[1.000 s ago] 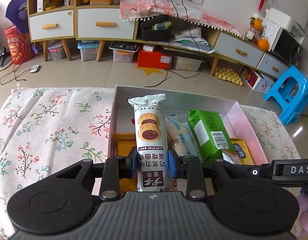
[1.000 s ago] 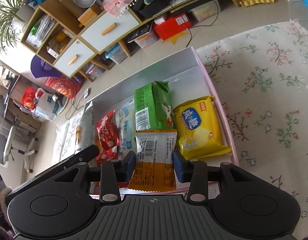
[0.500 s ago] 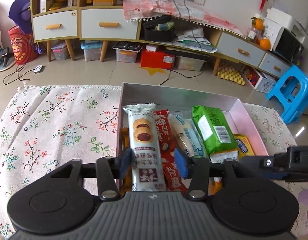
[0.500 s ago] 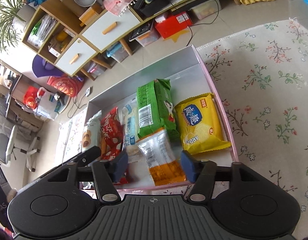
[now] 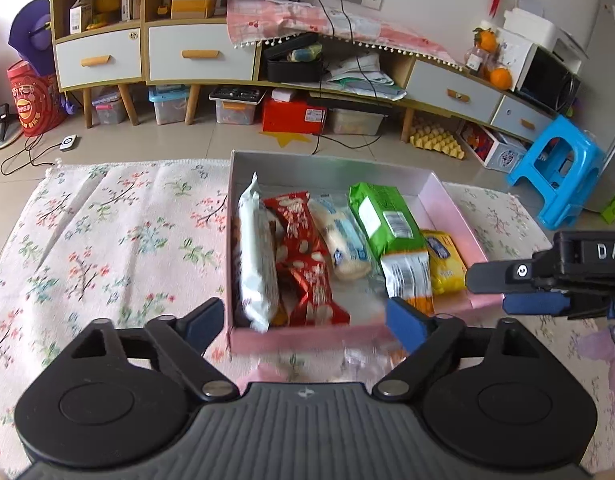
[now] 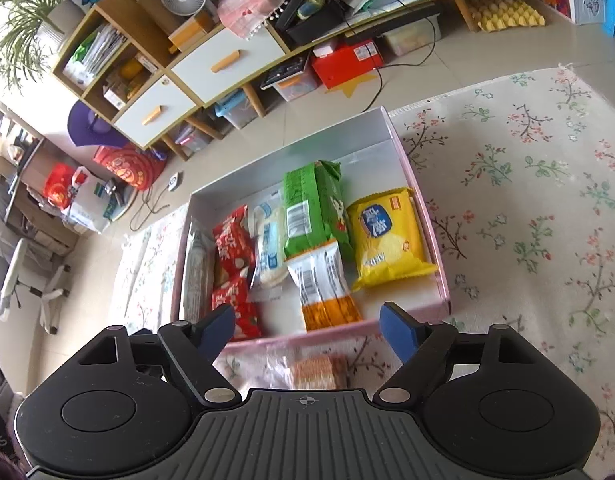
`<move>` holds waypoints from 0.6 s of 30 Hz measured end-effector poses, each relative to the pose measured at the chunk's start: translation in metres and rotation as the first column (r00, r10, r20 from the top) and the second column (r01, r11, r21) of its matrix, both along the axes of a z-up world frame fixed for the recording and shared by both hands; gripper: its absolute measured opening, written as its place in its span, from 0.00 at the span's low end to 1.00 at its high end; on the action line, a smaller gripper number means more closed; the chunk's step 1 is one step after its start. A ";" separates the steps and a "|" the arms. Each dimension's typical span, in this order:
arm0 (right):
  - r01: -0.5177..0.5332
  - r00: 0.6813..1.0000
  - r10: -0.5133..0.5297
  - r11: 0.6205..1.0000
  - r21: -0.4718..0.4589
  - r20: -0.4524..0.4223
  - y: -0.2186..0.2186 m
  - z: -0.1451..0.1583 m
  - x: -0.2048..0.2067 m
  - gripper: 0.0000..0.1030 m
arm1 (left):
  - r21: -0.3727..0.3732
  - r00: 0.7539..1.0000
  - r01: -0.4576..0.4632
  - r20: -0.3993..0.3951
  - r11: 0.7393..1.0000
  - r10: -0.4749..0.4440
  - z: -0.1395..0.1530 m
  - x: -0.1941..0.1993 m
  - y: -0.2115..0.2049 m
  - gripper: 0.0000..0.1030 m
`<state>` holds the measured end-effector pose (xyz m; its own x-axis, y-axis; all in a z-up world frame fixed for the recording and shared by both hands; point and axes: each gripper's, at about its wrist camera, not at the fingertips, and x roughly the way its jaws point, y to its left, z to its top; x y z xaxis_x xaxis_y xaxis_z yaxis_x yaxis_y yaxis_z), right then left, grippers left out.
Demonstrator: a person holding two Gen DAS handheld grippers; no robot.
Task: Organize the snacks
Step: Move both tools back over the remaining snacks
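Two hand-held grippers are in view, both with jaws opening and nothing between the pads. The left hand-held gripper (image 5: 303, 322) stands released just short of the near wall of the pink box (image 5: 291, 340), its blue pads spread to either side of the box's left half. The right hand-held gripper (image 6: 307, 328) is likewise released, poised at the near wall of the same box, and its side shows at the right edge of the left wrist view.

Six snacks lie inside the box, ahead of both grippers. From the left hand-held gripper's side across: a white biscuit pack (image 5: 256, 260) tipped on its edge against the left wall; red packets (image 5: 305, 256) beside it; a pale blue-and-white pack (image 5: 341, 240); a green pack (image 5: 383, 216) lying lengthwise; an orange-and-silver sachet (image 6: 325, 284) resting partly against the near end of the green pack; and a yellow cracker pack (image 6: 387, 236) against the right wall.

One clear-wrapped cracker pack (image 6: 307, 370) lies outside the box on the floral cloth (image 6: 527, 200), directly beneath the right hand-held gripper, close to its body. The cloth covers the surface under the box; whether that surface is a counter cannot be told.
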<state>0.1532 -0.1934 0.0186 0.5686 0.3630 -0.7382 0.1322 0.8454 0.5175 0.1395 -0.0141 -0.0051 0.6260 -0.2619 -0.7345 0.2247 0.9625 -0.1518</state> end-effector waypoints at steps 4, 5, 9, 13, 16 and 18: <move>-0.010 1.000 0.010 1.000 -0.019 -0.008 0.006 0.001 -0.014 0.82 | 0.023 1.000 -0.015 -0.007 1.000 0.015 0.001 -0.018 0.007 0.94; -0.014 1.000 0.014 1.000 -0.024 -0.011 0.008 0.002 -0.017 0.82 | 0.029 1.000 -0.019 -0.009 0.999 0.019 0.001 -0.022 0.009 0.95; -0.033 0.999 0.032 0.998 -0.045 -0.023 0.018 0.003 -0.031 0.82 | 0.059 0.999 -0.040 -0.026 0.997 0.041 0.002 -0.038 0.021 0.98; -0.046 0.999 0.044 0.997 -0.061 -0.027 0.029 0.002 -0.044 0.83 | 0.097 0.997 -0.067 -0.042 0.993 0.071 0.003 -0.054 0.035 0.99; -0.057 0.997 0.055 0.997 -0.053 -0.048 0.039 -0.003 -0.050 0.83 | 0.116 0.992 -0.101 -0.068 0.988 0.109 -0.001 -0.064 0.045 0.99; -0.069 0.996 0.065 0.996 -0.064 -0.069 0.047 -0.008 -0.052 0.84 | 0.118 0.984 -0.132 -0.102 0.984 0.144 -0.006 -0.071 0.053 0.99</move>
<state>0.1009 -0.1465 0.0110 0.4933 0.3480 -0.7972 0.1066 0.8854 0.4524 0.0687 0.0385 -0.0107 0.5645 -0.0923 -0.8202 0.0763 0.9953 -0.0595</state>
